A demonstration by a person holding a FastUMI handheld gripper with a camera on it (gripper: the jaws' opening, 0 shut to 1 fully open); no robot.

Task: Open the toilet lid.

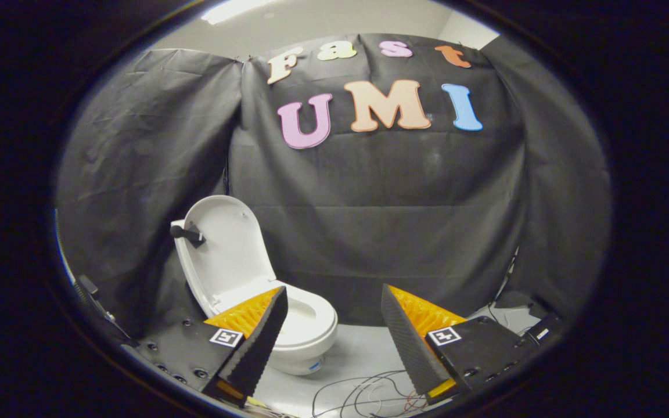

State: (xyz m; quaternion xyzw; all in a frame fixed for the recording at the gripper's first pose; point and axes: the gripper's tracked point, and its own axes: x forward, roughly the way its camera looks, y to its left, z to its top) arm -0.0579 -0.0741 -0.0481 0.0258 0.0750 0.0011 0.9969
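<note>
As the white plastic oval toilet lid already stands upright behind the white toilet bowl, the task appears complete, with no step evidently left. The gripper is spread wide and empty, the bowl beyond its left finger. Loose thin cables lie on the pale grey floor; black cloth walls the booth.

Loose thin wires lie tangled on the pale floor before the black cloth wall.
</note>
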